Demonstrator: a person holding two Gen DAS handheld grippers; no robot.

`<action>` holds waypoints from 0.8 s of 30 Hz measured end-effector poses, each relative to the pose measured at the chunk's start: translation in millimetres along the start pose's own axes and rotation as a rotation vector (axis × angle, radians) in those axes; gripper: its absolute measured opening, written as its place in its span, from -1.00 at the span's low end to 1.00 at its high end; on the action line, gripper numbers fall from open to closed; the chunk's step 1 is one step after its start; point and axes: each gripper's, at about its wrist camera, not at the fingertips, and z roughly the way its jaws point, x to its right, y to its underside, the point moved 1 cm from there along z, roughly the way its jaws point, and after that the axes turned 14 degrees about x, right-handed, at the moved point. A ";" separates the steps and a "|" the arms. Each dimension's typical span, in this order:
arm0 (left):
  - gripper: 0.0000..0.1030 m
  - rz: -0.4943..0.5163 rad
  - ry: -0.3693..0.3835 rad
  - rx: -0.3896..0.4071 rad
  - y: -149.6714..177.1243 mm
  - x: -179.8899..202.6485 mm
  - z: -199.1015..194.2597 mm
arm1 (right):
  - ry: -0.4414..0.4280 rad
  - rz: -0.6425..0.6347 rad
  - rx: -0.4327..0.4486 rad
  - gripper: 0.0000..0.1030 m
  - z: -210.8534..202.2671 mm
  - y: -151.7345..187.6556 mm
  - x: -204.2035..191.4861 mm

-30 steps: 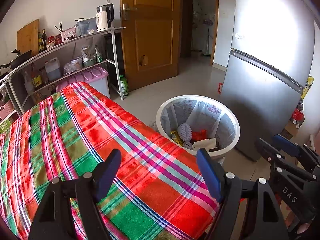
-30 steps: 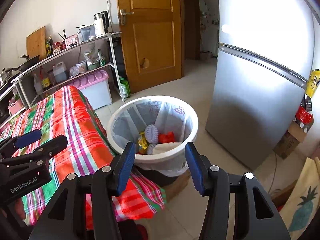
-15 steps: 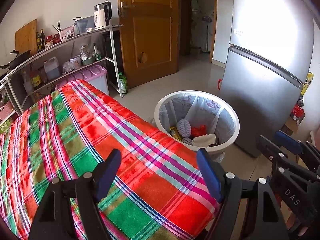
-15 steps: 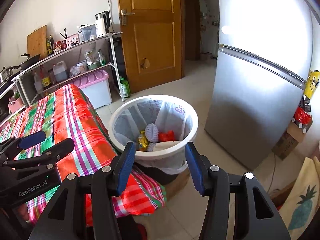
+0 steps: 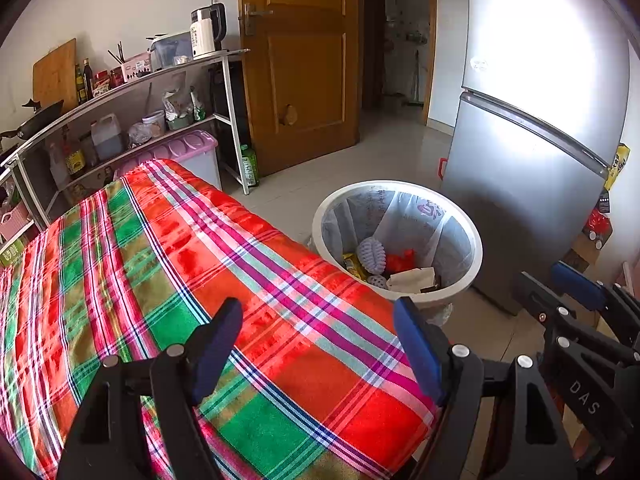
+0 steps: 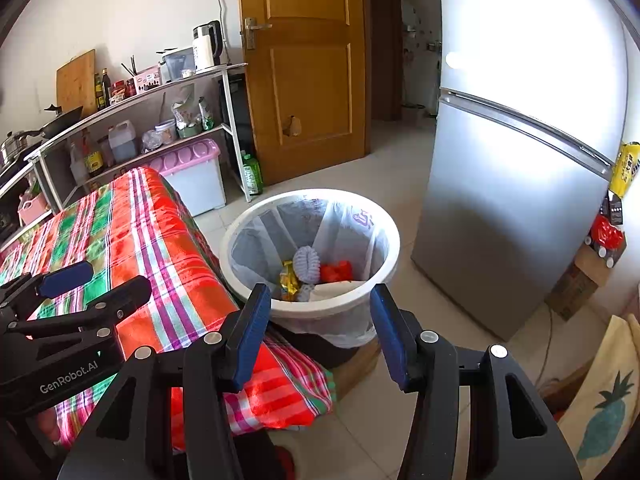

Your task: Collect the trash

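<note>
In the left wrist view, the left gripper point(image 5: 318, 346) sits at the bottom of the frame with its blue tongs wide apart and nothing between them. Under it lies a bright checked cloth point(image 5: 160, 280). The white bin point(image 5: 472, 240) stands right of the middle — inside it are a purple ball point(image 5: 371, 255), something red point(image 5: 400, 261) and a yellow wrapper point(image 5: 354, 266).

In the right wrist view, the right gripper point(image 6: 316, 330) is at the bottom, tongs apart and empty too. The bin sits in the middle of the frame, just past the tips — the trash lies in its bottom. A big grey fridge point(image 6: 500, 200) fills the right side.
</note>
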 end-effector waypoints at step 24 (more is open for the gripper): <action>0.54 0.005 -0.009 0.000 0.1 -0.2 -0.9 | -0.003 0.004 0.002 0.02 -2.2 0.5 -1.2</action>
